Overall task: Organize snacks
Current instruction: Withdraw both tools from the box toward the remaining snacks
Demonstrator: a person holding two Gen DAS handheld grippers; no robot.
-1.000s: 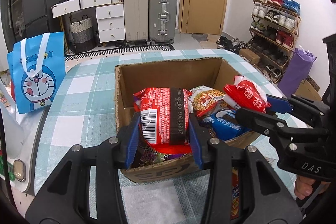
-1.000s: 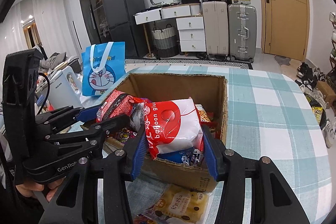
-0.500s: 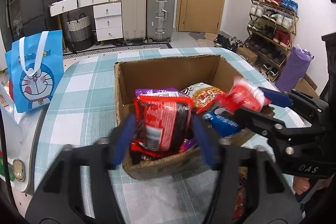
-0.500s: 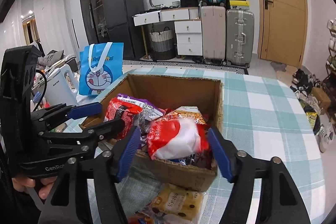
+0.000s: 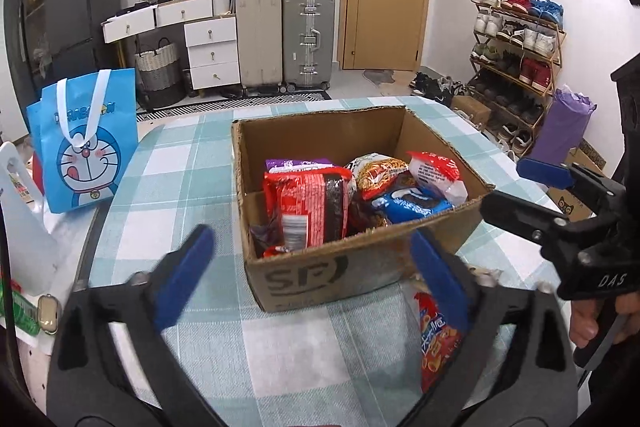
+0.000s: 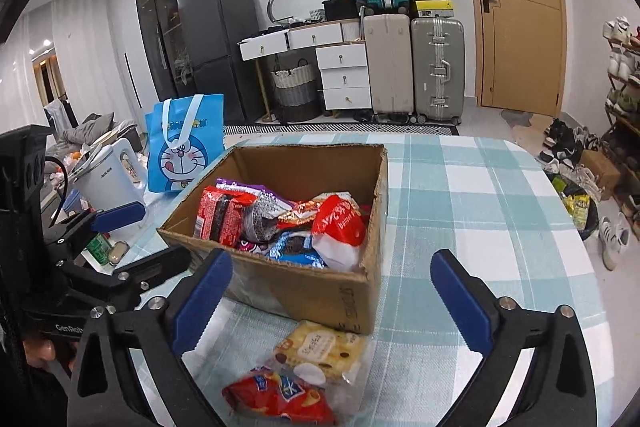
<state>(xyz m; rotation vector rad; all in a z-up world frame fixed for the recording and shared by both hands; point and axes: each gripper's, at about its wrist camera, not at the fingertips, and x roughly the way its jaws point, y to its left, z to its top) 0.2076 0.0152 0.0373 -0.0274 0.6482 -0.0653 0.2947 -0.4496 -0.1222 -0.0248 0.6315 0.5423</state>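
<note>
Left wrist view: the left tongs [image 5: 312,259] are seen spread wide and released, nothing gripped, framing the near wall of the cardboard box [image 5: 360,267] without touching it. A red noodle packet [image 5: 310,205], a blue cookie pack [image 5: 412,203] and a red-and-white bag [image 5: 434,169] are packed inside the box. A red snack bag [image 5: 436,339] is seen on the checked bench [image 5: 168,187] just before the box. A blue cartoon bag [image 5: 86,141] is stood at the bench's left edge; suitcases [image 5: 286,35] and a shoe rack [image 5: 516,59] are lined along the walls.

Right wrist view: the right tongs [image 6: 332,291] are likewise held wide apart and empty, near the box's front corner. A yellow biscuit packet [image 6: 324,347] is shown lying just beside the box, with the red snack bag overlapped at its lower edge.
</note>
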